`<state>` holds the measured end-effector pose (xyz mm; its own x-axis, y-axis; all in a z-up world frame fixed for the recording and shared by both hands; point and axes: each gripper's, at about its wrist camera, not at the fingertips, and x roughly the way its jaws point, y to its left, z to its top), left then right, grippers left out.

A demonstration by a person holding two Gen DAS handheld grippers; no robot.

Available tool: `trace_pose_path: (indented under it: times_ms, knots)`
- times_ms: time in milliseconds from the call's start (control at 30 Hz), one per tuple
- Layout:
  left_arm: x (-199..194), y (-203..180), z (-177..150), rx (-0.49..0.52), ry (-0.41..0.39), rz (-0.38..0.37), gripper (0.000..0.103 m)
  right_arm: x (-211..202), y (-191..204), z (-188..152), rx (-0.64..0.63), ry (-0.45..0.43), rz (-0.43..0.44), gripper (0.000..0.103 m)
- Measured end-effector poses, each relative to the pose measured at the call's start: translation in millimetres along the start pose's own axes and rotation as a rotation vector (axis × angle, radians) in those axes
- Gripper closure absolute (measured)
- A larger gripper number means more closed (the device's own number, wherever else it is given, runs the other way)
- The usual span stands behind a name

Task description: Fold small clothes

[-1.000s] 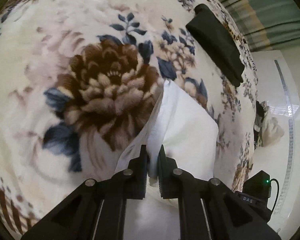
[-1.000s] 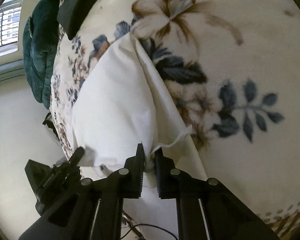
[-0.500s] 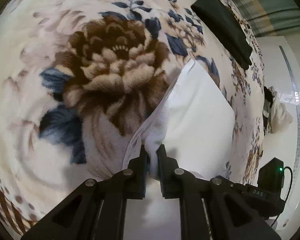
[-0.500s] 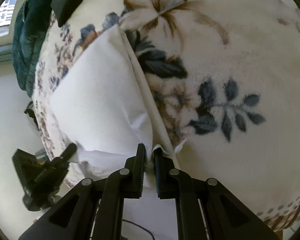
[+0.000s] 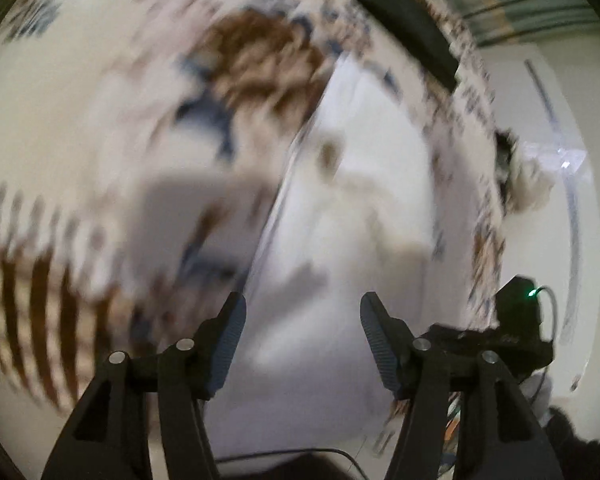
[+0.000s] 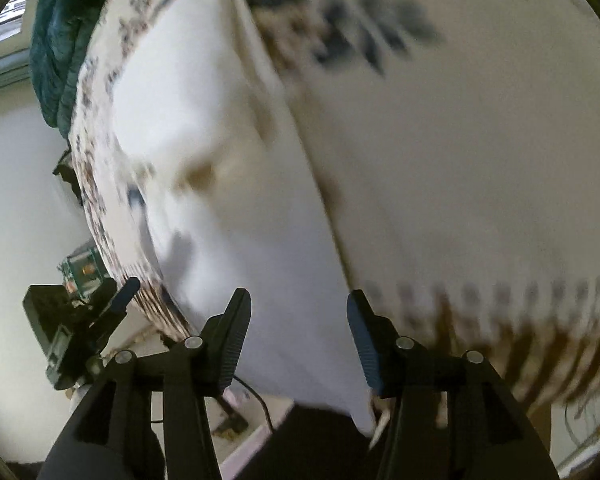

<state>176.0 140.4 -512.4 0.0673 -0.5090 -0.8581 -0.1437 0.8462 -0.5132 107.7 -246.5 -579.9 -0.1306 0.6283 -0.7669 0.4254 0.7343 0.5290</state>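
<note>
White garment (image 5: 364, 216): smooth, matt woven cloth. Floral blanket (image 6: 480, 152): plush, fuzzy fleece. Left gripper (image 5: 302, 336) and right gripper (image 6: 298, 334): matt black plastic, ribbed pads, bright metal pins. Dark folded cloth (image 5: 410, 24) at 1 o'clock: matt.

Open room is offered centre/left of frame by the floral blanket (image 5: 100, 120). Upper right is blocked by a dark folded item (image 5: 412, 36). In right wrist view, upper left is obstructed by a green bundle (image 6: 56, 52).
</note>
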Motion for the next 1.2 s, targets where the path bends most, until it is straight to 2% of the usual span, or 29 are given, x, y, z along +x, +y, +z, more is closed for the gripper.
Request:
trace_pose_path:
  times_ms: [100, 200, 267, 367, 467, 500, 533, 567, 600, 733, 833, 967, 1067, 1200]
  knots:
    - [12.2, 21.6, -33.3, -0.032, 0.078, 0.05, 0.046, 13.6, -23.4, -35.4, 0.034, 0.057, 0.001, 0.051]
    - [30.7, 39.6, -61.2, -0.064, 0.152, 0.071, 0.046, 30.9, -42.4, -58.2, 0.063, 0.098, 0.016, 0.051]
    - [42.8, 44.8, -73.2, -0.066, 0.188, 0.059, 0.046, 45.5, -50.9, -68.5, 0.076, 0.123, 0.027, 0.051]
    - [54.4, 45.1, -83.0, -0.073, 0.196, 0.038, 0.046, 64.2, -58.6, -80.0, 0.048, 0.143, 0.029, 0.051]
    - [49.8, 41.3, -85.9, -0.097, 0.164, 0.02, 0.049, 80.5, -55.3, -85.5, 0.048, 0.15, 0.054, 0.051]
    - [47.3, 38.9, -87.6, -0.095, 0.154, 0.031, 0.067, 81.8, -53.2, -87.1, 0.051, 0.14, 0.062, 0.051]
    - [44.7, 36.9, -89.1, -0.091, 0.153, 0.04, 0.097, 81.1, -51.3, -89.7, 0.052, 0.128, 0.074, 0.061]
    - [40.7, 35.7, -89.8, -0.095, 0.149, 0.038, 0.097, 82.7, -46.1, -90.7, 0.052, 0.123, 0.077, 0.073]
    - [36.0, 34.9, -90.6, -0.11, 0.146, 0.032, 0.098, 83.5, -40.6, -92.6, 0.051, 0.122, 0.081, 0.093]
    - [16.5, 39.4, -92.4, -0.198, 0.14, -0.045, 0.099, 75.4, -17.1, -104.3, 0.011, 0.105, 0.137, 0.098]
    - [-3.8, 29.9, -87.6, -0.232, 0.114, -0.1, 0.099, 63.3, 0.6, -106.1, -0.035, 0.101, 0.162, 0.098]
    - [-28.1, 3.3, -63.4, -0.231, 0.044, -0.153, 0.099, 36.6, 30.9, -99.6, -0.06, 0.068, 0.246, 0.098]
    - [-40.8, -13.7, -22.2, -0.248, -0.03, -0.221, 0.099, 9.3, 53.0, -79.0, -0.057, 0.013, 0.318, 0.098]
    - [-34.0, -33.7, 44.0, -0.242, -0.101, -0.298, 0.099, -19.3, 85.6, -28.1, -0.058, -0.075, 0.377, 0.098]
